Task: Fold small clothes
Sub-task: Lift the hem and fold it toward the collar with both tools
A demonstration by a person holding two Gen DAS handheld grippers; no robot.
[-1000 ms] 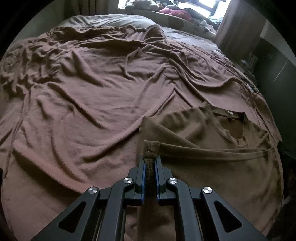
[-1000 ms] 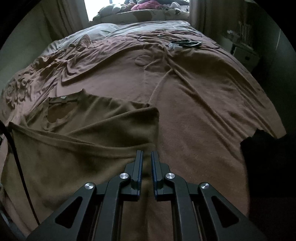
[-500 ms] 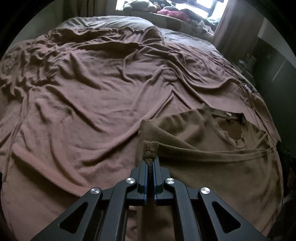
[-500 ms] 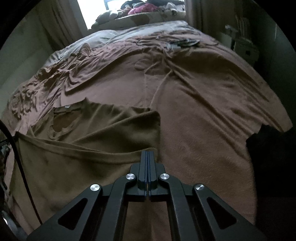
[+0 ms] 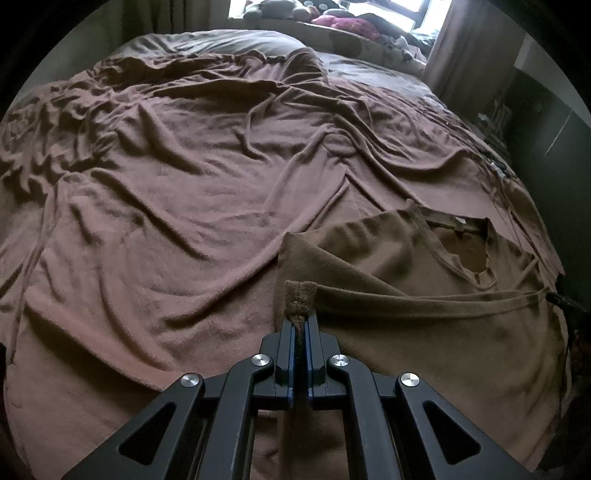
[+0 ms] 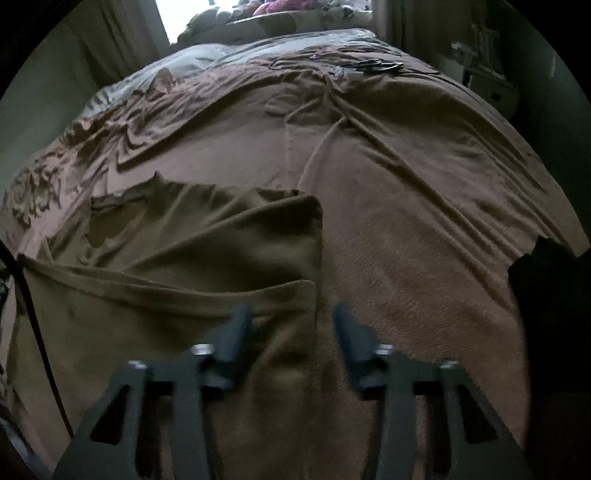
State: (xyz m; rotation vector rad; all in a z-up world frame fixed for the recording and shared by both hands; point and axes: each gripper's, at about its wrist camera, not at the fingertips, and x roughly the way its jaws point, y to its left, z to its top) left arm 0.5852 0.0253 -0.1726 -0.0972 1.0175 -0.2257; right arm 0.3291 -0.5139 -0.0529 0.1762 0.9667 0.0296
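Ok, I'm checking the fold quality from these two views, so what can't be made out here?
- Brown shirt: near hem hidden behind left gripper in the left view, cut off by the frame edge in the right.
- Right gripper: motion-blurred, open.
- Dark shape at the blanket edge: too dark.
- Windowsill items: too small.

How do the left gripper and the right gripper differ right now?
The left gripper is shut, pinching a bunched corner of the brown shirt; the right gripper is open and holds nothing. The left looks sharp, the right motion-blurred. Both point across the shirt, which lies on the blanket.
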